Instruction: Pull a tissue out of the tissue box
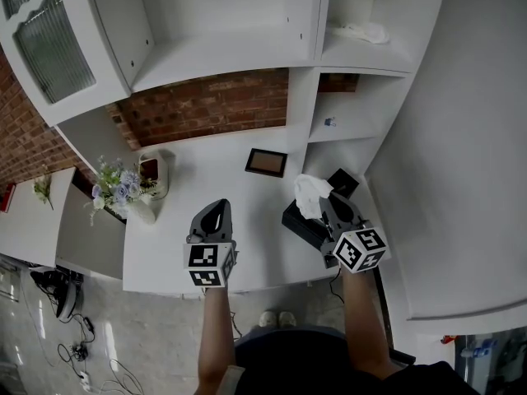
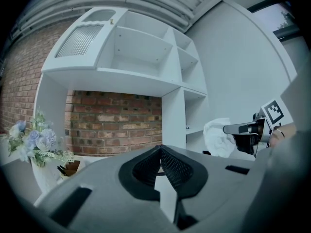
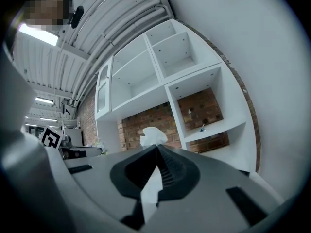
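White shelves stand in front of a red brick wall, and a white table sits under them. I look down on it all from above.

At the left of the frame, a bunch of flowers stands in a white vase on the table. Near the middle, a small dark picture frame lies flat.

The black tissue box rests on the table at the right of the frame, close to the table's edge. A white tissue sticks up out of its top, all crumpled.

My right gripper is just beside the box. Its jaws are pressed together on the tissue. In the right gripper view I see white paper pinched between the jaws, and more of it puffs out past the tips.

My left gripper is over the table at the lower middle of the frame, well apart from the box. Its jaws are closed tip to tip, with nothing in them.
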Available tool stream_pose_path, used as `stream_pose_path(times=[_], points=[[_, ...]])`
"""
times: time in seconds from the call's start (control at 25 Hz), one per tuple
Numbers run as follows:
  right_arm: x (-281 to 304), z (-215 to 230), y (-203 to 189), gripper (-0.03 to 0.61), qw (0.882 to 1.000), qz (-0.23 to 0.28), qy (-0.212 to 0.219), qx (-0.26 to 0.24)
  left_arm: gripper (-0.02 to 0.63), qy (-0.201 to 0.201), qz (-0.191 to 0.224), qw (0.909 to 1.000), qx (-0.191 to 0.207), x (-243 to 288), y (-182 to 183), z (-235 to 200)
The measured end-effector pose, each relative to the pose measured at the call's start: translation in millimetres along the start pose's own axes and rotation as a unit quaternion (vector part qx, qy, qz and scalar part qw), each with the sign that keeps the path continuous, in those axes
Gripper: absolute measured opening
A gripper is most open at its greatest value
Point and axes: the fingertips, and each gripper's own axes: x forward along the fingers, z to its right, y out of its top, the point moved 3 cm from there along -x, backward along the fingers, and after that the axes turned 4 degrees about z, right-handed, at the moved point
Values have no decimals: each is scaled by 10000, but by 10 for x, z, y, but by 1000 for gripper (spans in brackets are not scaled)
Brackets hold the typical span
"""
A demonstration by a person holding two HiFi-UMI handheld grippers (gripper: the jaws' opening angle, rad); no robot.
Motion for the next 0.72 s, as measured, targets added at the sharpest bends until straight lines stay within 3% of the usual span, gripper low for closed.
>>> stream_pose_path(times=[0.72], points=[[-42, -3, 5, 0, 10000, -35, -32, -5, 9, -61, -10, 10000, 15, -2, -4, 49]])
